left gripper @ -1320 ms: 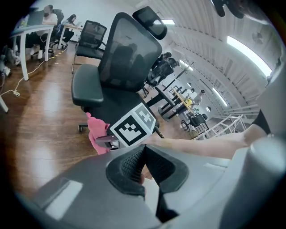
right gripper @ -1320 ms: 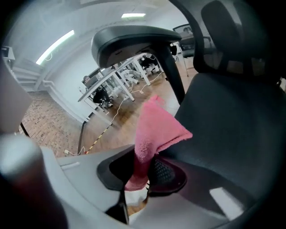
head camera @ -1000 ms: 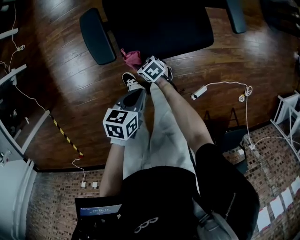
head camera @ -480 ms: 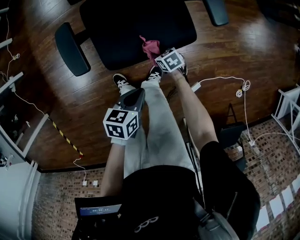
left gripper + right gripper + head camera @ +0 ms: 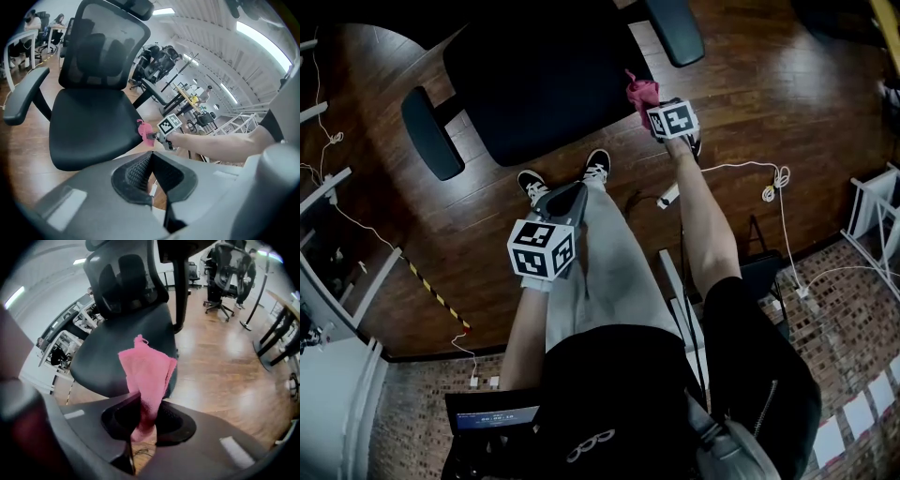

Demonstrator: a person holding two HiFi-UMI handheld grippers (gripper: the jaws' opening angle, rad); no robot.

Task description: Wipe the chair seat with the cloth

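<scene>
The black office chair seat (image 5: 539,84) fills the top of the head view, with an armrest (image 5: 431,131) on its left and another armrest (image 5: 675,28) at its right. My right gripper (image 5: 650,103) is shut on a pink cloth (image 5: 639,91) and holds it at the seat's front right corner. In the right gripper view the cloth (image 5: 147,373) sticks up out of the shut right gripper (image 5: 146,404) in front of the seat (image 5: 112,357). My left gripper (image 5: 566,195) hangs back over the person's legs, shut and empty (image 5: 151,155), facing the seat (image 5: 89,126) and the cloth (image 5: 142,131).
The person's two shoes (image 5: 598,167) stand on the wooden floor just before the chair. A white adapter (image 5: 667,197) with cables lies to the right, near a white rack (image 5: 874,216). Yellow-black tape (image 5: 431,286) marks the floor at the left. Other office chairs (image 5: 225,273) stand farther off.
My right gripper has carried the pink cloth rightward along the seat's front edge to its right corner. The left gripper has stayed over the legs.
</scene>
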